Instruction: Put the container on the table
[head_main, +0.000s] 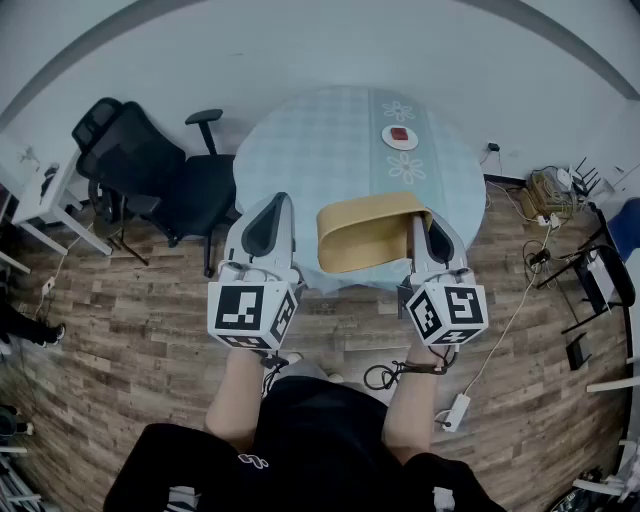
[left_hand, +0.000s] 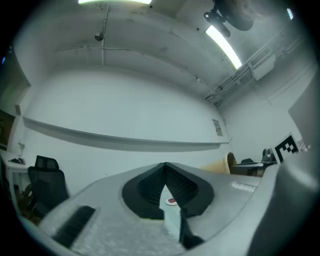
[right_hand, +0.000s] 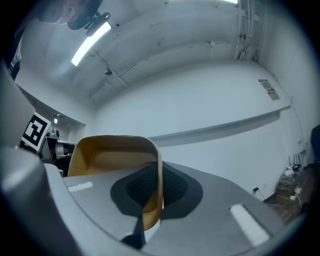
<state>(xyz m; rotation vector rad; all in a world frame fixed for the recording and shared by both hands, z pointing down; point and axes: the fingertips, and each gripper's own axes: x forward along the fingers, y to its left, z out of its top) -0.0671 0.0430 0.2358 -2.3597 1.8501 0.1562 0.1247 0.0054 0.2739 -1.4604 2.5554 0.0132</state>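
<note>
A tan, rounded container (head_main: 365, 235) hangs just above the near edge of the round table (head_main: 330, 140), which has a pale blue checked cloth. My right gripper (head_main: 420, 218) is shut on the container's right wall; in the right gripper view the thin wall (right_hand: 159, 175) runs between the jaws (right_hand: 159, 167). My left gripper (head_main: 275, 200) is level with it on the left, shut and empty, apart from the container. In the left gripper view its tips meet (left_hand: 164, 166), and the container (left_hand: 220, 165) shows at the right.
A small white plate (head_main: 400, 137) with a red item sits on the table's far side. A black office chair (head_main: 150, 165) stands left of the table, beside a white desk (head_main: 40, 190). Cables and a power strip (head_main: 455, 410) lie on the wooden floor at the right.
</note>
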